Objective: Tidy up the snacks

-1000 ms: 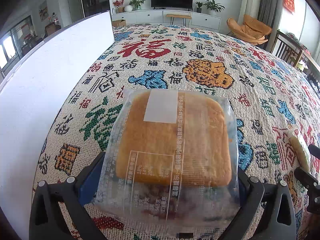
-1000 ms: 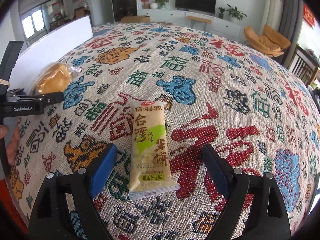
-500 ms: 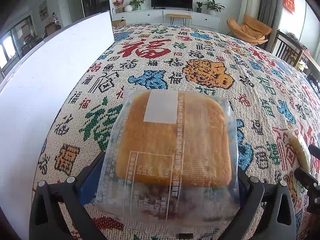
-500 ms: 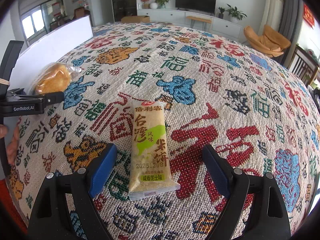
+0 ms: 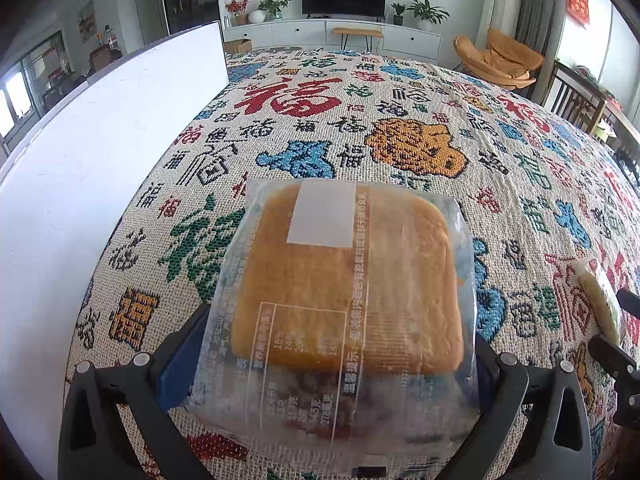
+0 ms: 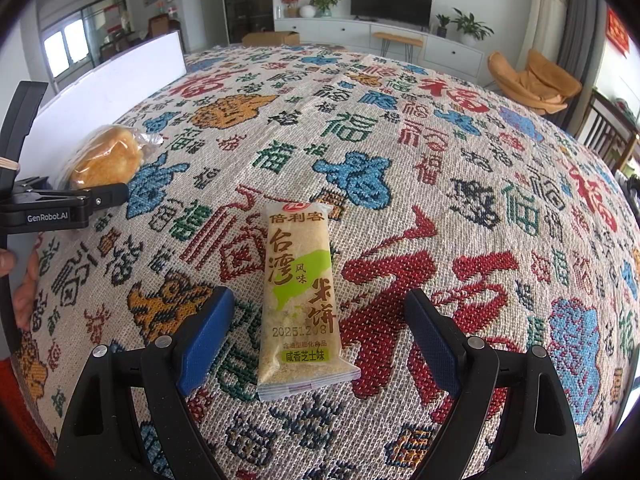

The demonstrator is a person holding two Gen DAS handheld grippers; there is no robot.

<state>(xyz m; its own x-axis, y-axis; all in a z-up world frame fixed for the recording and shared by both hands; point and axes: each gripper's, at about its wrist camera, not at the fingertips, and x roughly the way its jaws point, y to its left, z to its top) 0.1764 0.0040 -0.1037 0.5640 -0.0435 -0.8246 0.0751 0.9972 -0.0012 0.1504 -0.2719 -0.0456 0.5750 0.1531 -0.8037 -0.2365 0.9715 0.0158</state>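
- One bread packet [image 5: 344, 292], a square golden bun in clear wrap; it also shows at the left of the right wrist view [image 6: 106, 158].
- One rice cracker packet [image 6: 300, 300], long and yellow-green; it also appears at the right edge of the left wrist view [image 5: 600, 300].
- Two snacks in all on the patterned cloth [image 6: 440, 184].
- One white board [image 5: 92, 160] standing at the cloth's left edge.
- Two claws: the left claw [image 5: 332, 364] and the right claw [image 6: 316, 336].
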